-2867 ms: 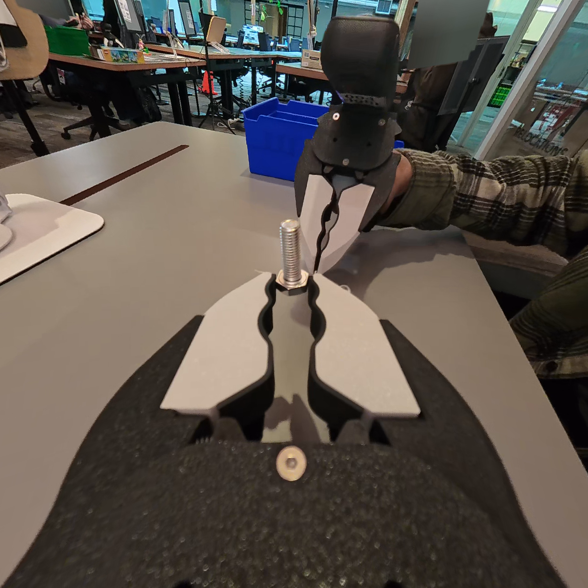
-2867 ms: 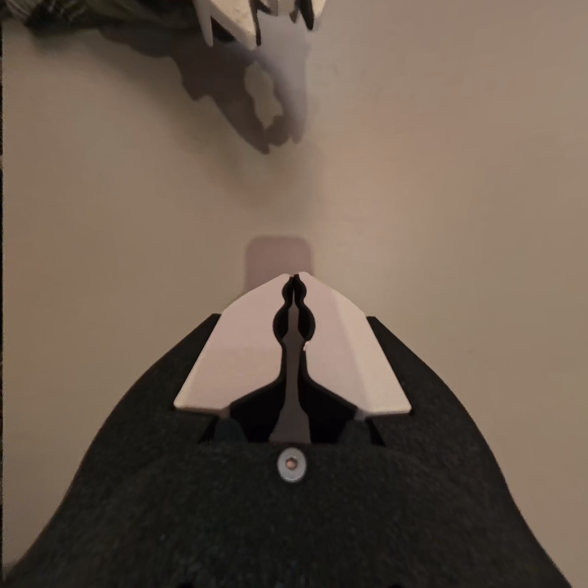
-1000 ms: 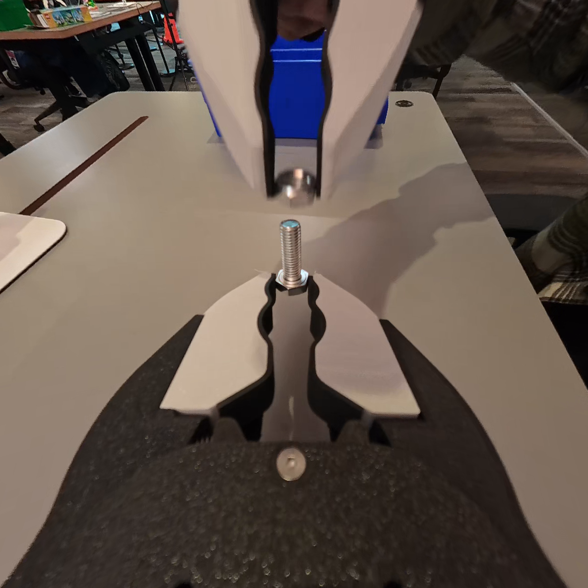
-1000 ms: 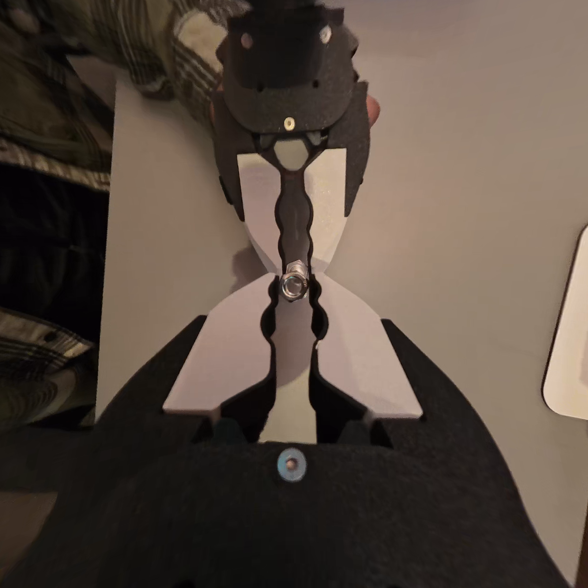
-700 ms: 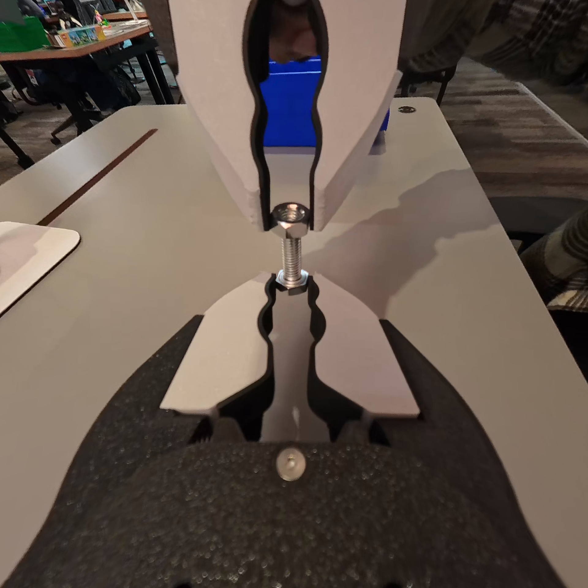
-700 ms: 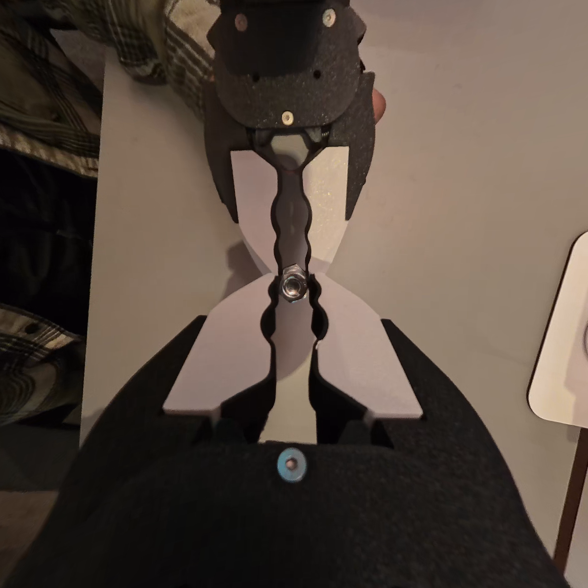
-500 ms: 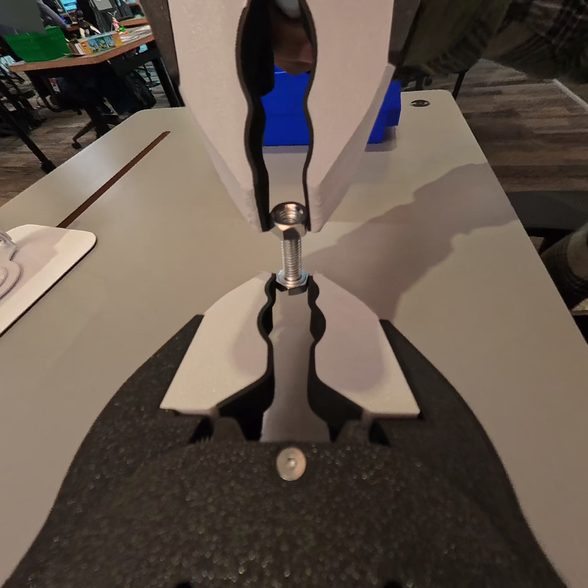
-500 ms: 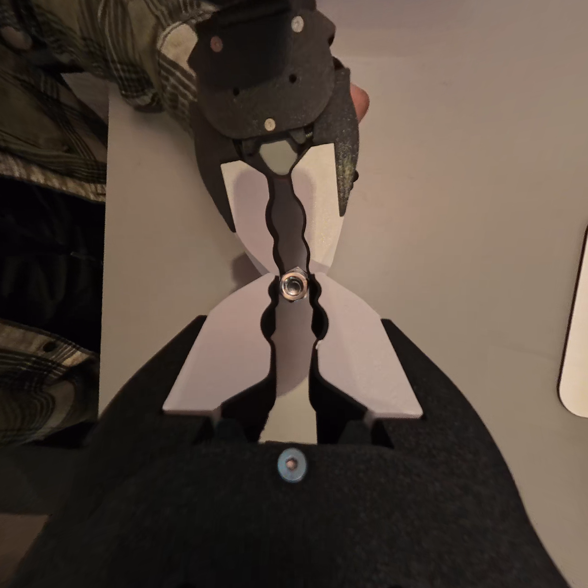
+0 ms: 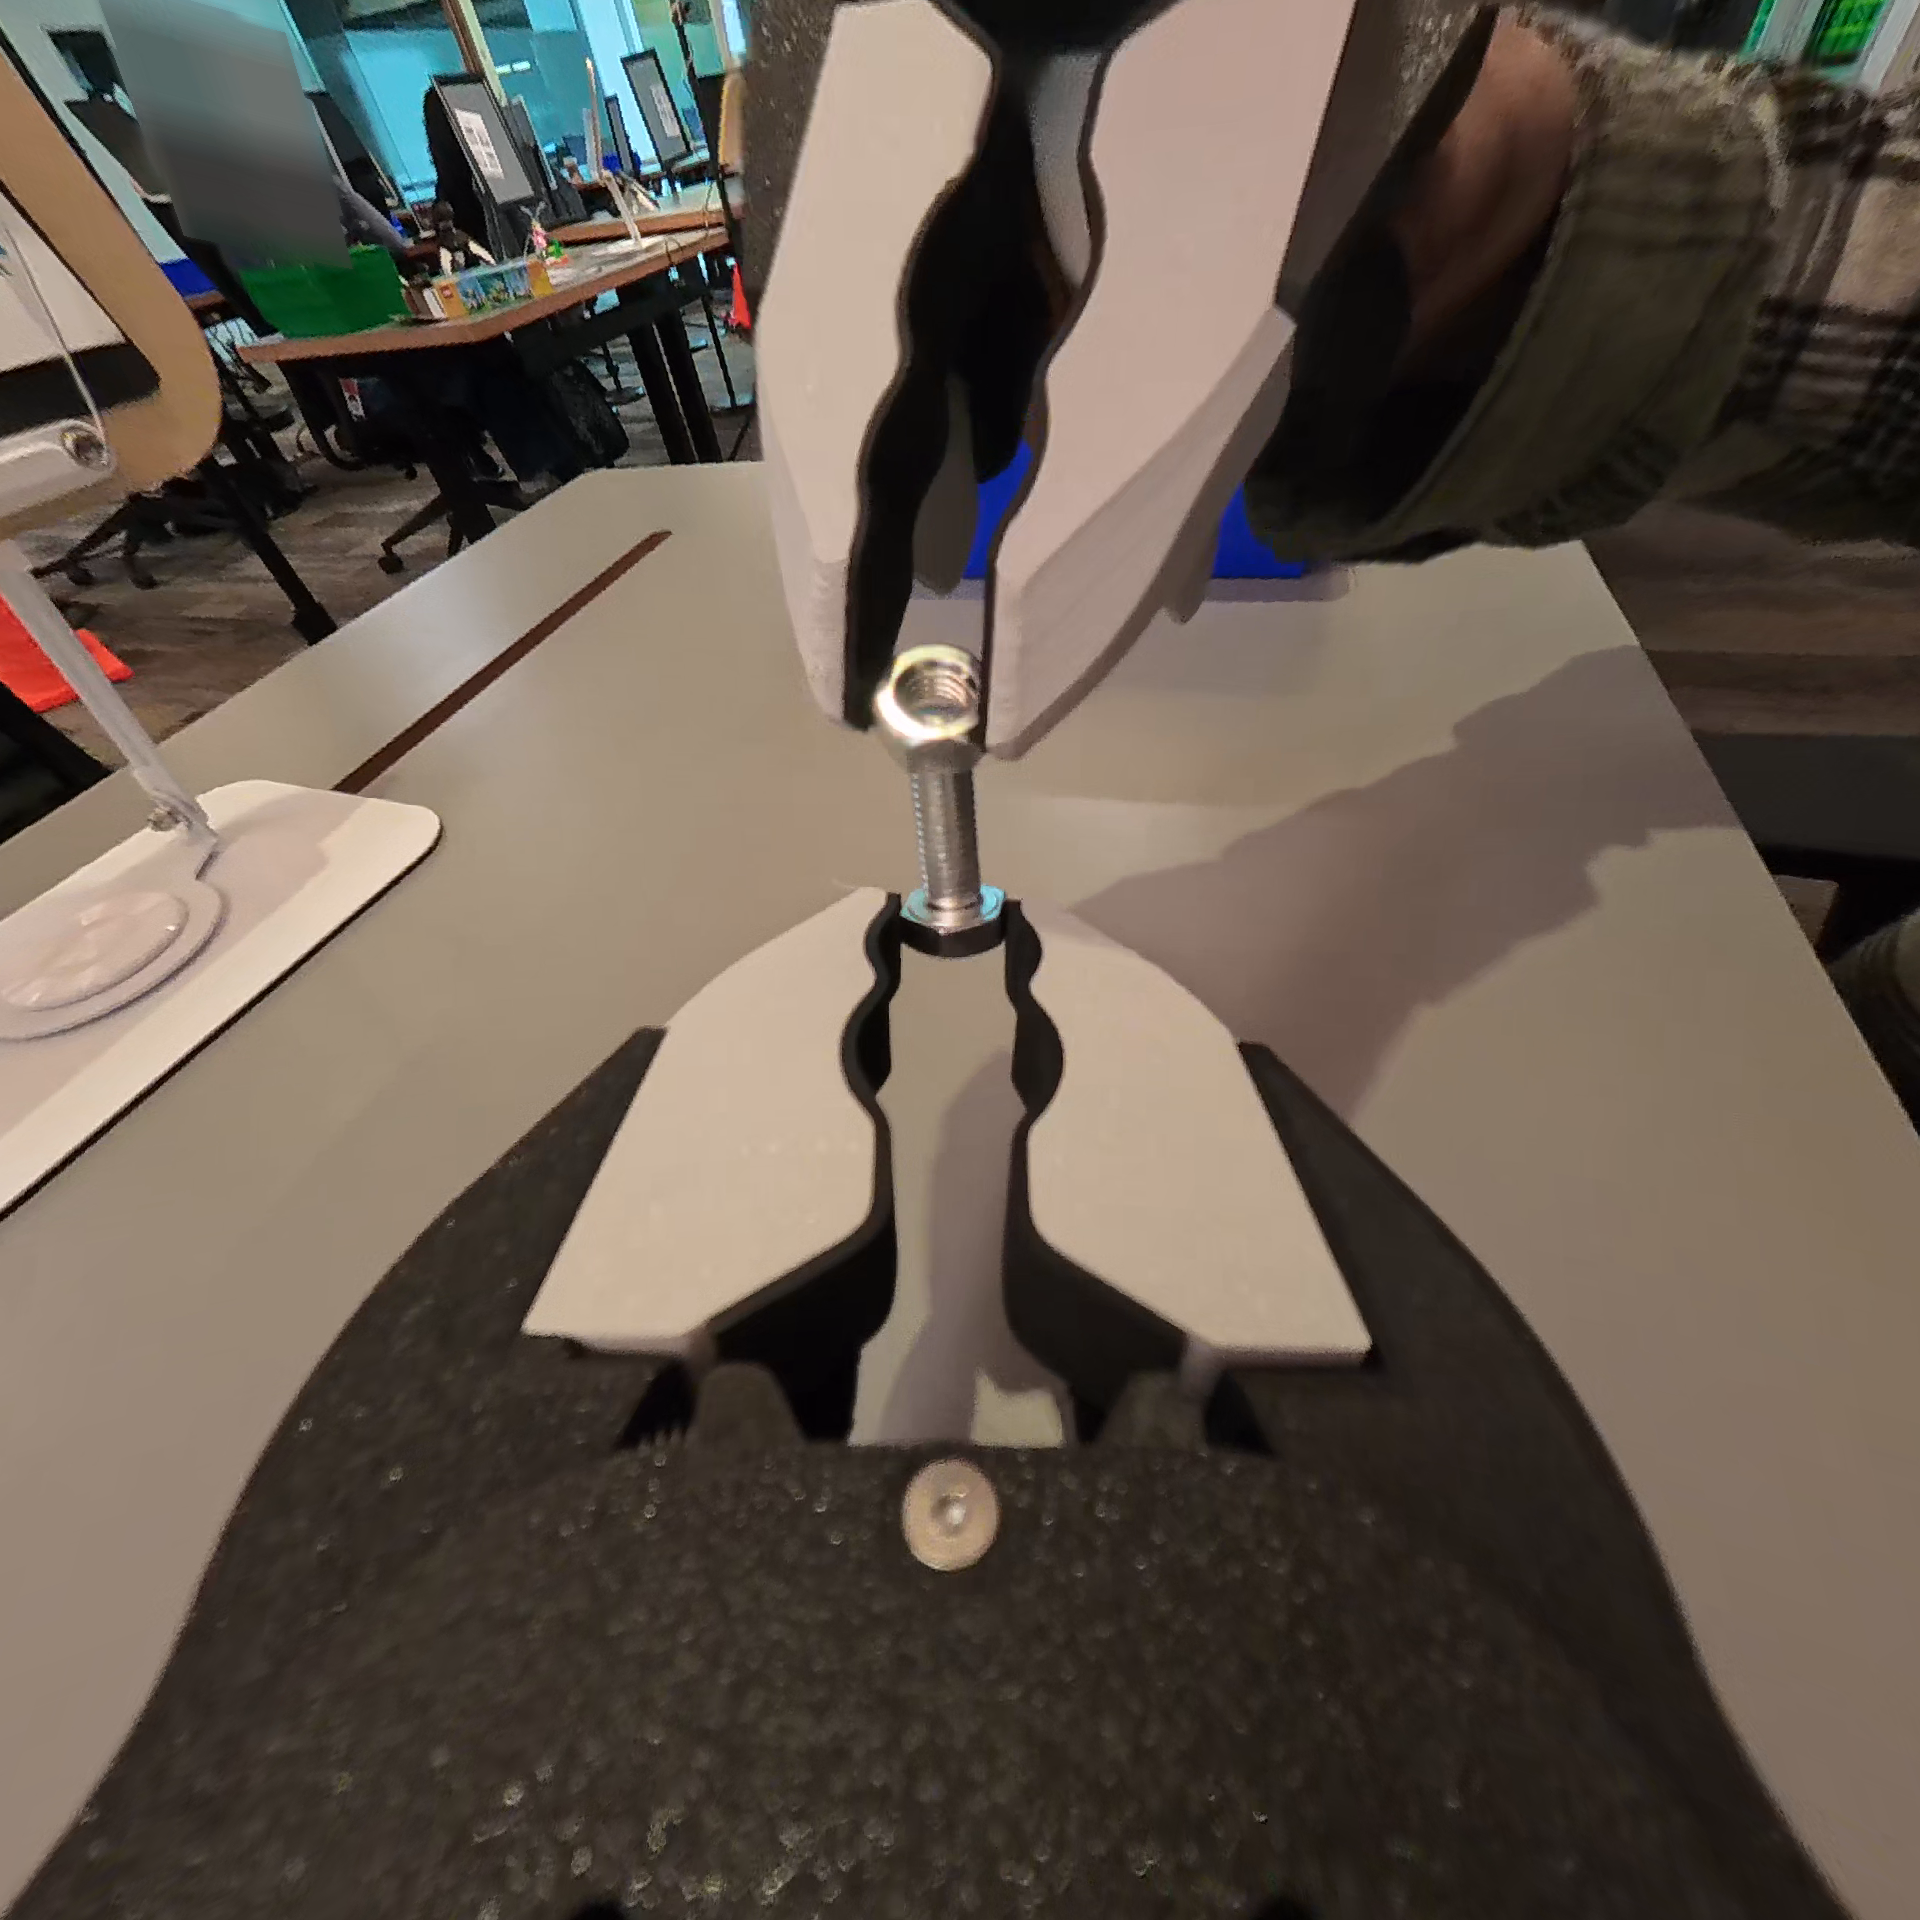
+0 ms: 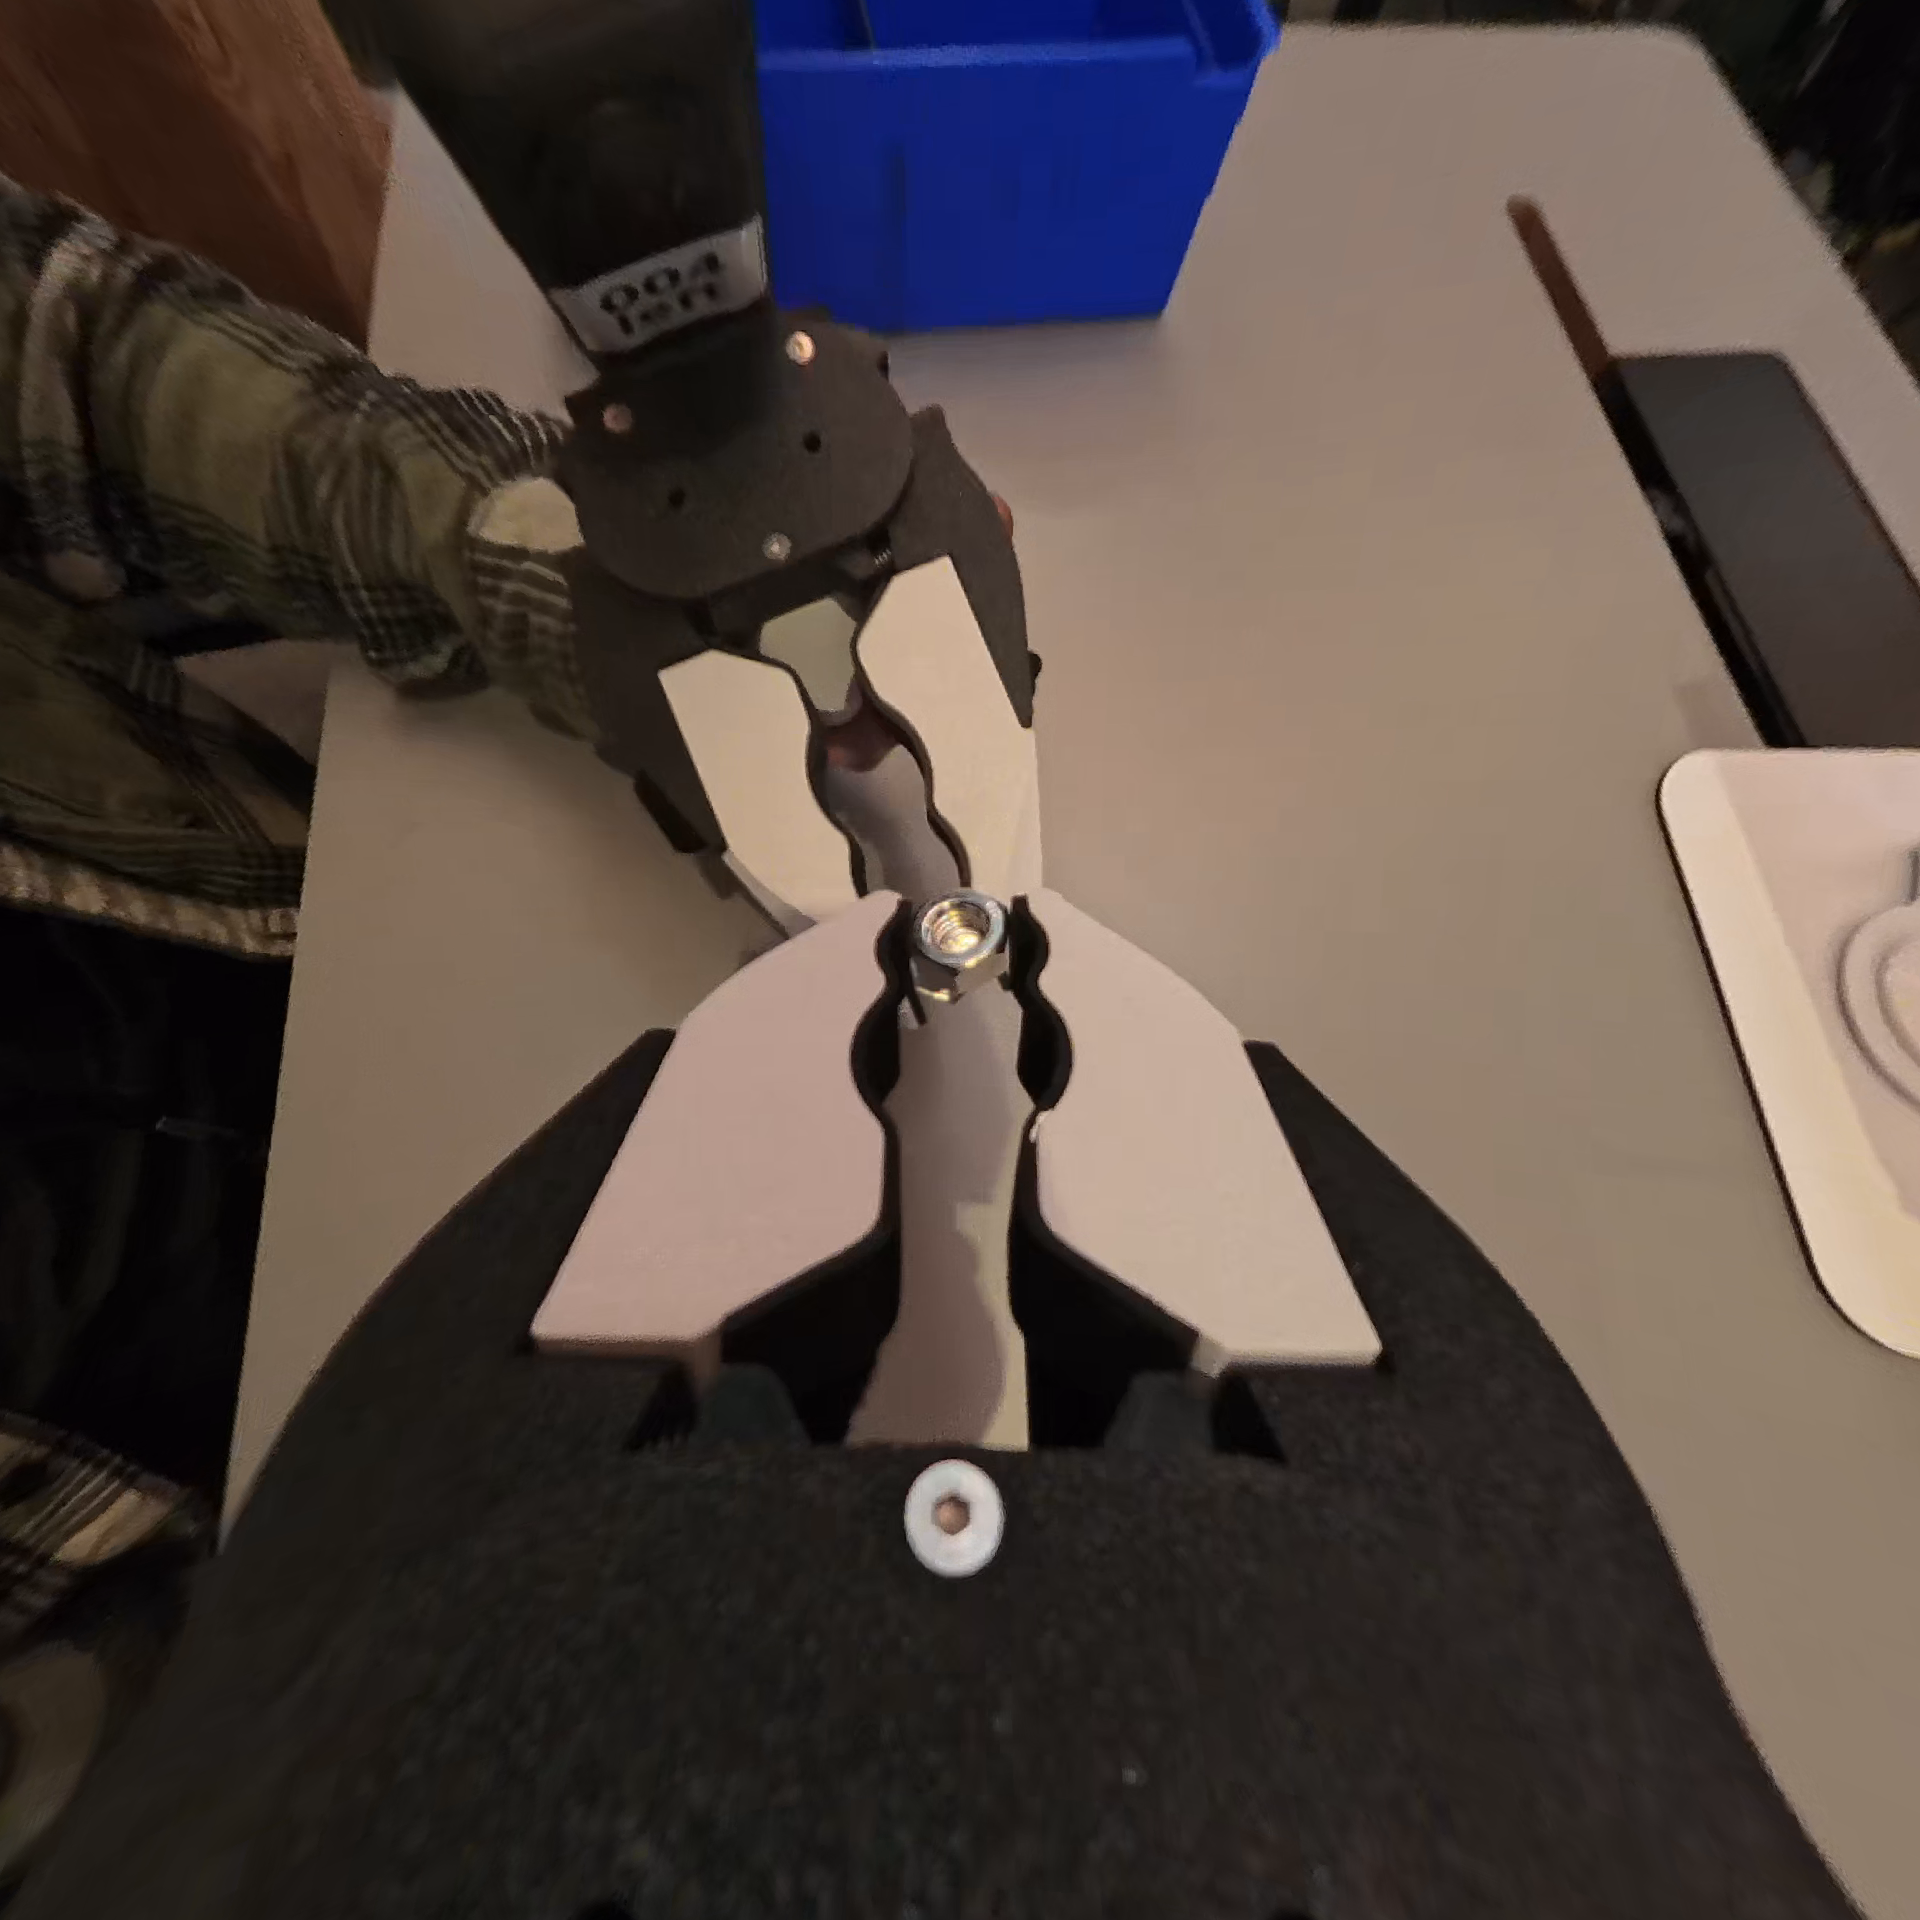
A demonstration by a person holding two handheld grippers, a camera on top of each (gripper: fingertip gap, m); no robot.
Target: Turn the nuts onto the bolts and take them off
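In the left wrist view my left gripper (image 9: pixel 951 920) is shut on the hex head of a silver bolt (image 9: pixel 943 831), whose threaded shank stands upright. My right gripper (image 9: pixel 928 717) comes down from above, shut on a silver nut (image 9: pixel 928 710) that sits on the tip of the shank. In the right wrist view my right gripper (image 10: pixel 958 951) holds the nut (image 10: pixel 958 948) at its fingertips. The left gripper (image 10: pixel 914 894) lies under it, with the bolt almost hidden below the nut.
A blue bin (image 10: pixel 997 156) stands at the far end of the grey table (image 9: pixel 1455 1039). A white lamp base (image 9: pixel 156 935) sits at the left, and shows at the right in the right wrist view (image 10: pixel 1808 1039). A black flat thing (image 10: pixel 1766 540) lies nearby. Plaid sleeves (image 9: pixel 1662 312) hold both grippers. The gap from one gripper's tips to the other's is roughly 4 cm.
The right gripper brought the nut down onto the bolt tip, then tilted and turned with it. Both views swung, so the room and the blue bin show now.
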